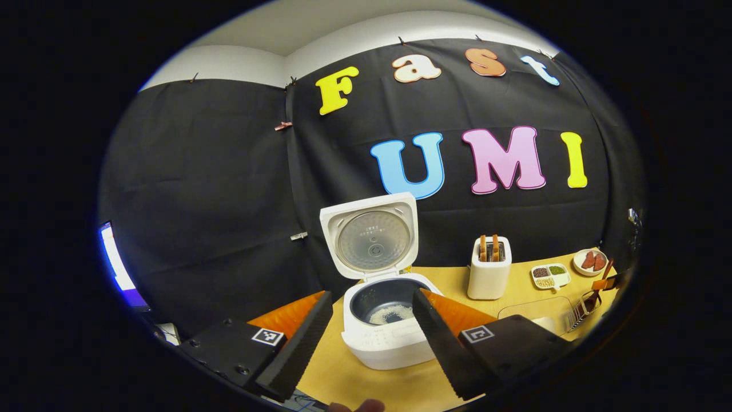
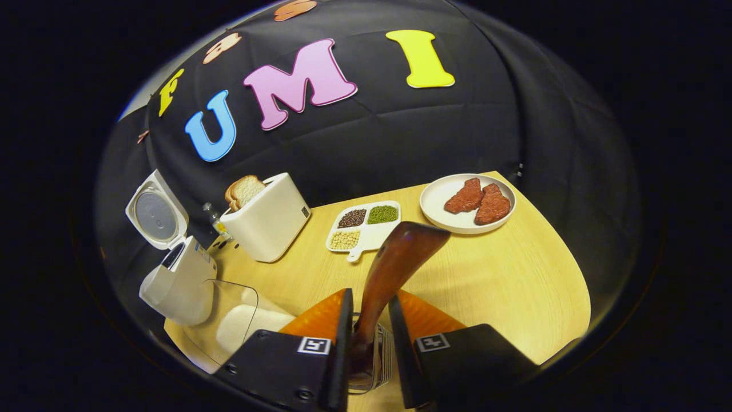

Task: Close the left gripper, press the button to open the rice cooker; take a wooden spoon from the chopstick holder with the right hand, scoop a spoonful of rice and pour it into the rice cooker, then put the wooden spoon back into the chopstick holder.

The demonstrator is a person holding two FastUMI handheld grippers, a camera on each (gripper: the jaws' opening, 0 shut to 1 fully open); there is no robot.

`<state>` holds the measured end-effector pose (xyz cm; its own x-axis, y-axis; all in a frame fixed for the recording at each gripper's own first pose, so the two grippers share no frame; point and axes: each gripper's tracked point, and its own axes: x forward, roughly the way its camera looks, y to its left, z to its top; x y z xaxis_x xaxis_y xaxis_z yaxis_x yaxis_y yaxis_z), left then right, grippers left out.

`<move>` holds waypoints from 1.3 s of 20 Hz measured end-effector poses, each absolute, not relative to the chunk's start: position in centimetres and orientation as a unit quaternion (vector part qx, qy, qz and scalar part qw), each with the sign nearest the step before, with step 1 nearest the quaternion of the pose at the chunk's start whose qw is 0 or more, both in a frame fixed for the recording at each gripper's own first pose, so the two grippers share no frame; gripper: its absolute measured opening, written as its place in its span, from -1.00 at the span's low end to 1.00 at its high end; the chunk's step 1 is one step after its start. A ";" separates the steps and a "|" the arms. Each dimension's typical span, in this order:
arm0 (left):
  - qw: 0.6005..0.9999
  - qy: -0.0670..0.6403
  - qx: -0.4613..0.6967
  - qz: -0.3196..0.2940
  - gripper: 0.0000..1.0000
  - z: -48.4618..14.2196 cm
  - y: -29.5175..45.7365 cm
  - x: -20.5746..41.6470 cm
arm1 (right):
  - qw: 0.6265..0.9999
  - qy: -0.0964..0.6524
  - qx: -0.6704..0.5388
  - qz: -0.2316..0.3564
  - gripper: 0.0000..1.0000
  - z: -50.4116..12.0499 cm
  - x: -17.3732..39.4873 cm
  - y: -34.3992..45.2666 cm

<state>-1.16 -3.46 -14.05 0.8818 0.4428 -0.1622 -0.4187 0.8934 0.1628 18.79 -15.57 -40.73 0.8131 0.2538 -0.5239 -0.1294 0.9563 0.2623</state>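
Rice cooker (image 1: 384, 320) lid up, rice inside.

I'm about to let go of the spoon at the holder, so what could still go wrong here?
1. The wooden spoon stands tilted between the right tongs, its lower end in the wire chopstick holder; a release might let it tip over or drag the light holder.
2. The clear rice container sits close beside; a sideways exit could knock it.
3. The rice cooker lid is up, near the open left tongs.
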 end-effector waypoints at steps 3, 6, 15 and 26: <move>0.968 0.100 0.054 0.223 0.94 -14.3 -3.3 -1.1 | 0.946 0.279 0.126 0.102 -0.55 -40.0 18.2 -15.7; 0.969 0.100 0.053 0.218 0.94 -14.3 -3.2 -0.9 | 0.950 0.268 0.131 0.090 -0.56 -39.4 16.7 -16.0; 0.975 0.098 0.054 0.191 0.94 -14.2 -2.4 -1.3 | 0.949 0.266 0.163 0.054 -0.81 -39.1 16.1 -15.1; 0.984 0.086 0.060 0.144 0.93 -13.4 2.6 -2.4 | 0.975 0.165 0.092 0.115 -0.82 -26.0 13.9 -6.5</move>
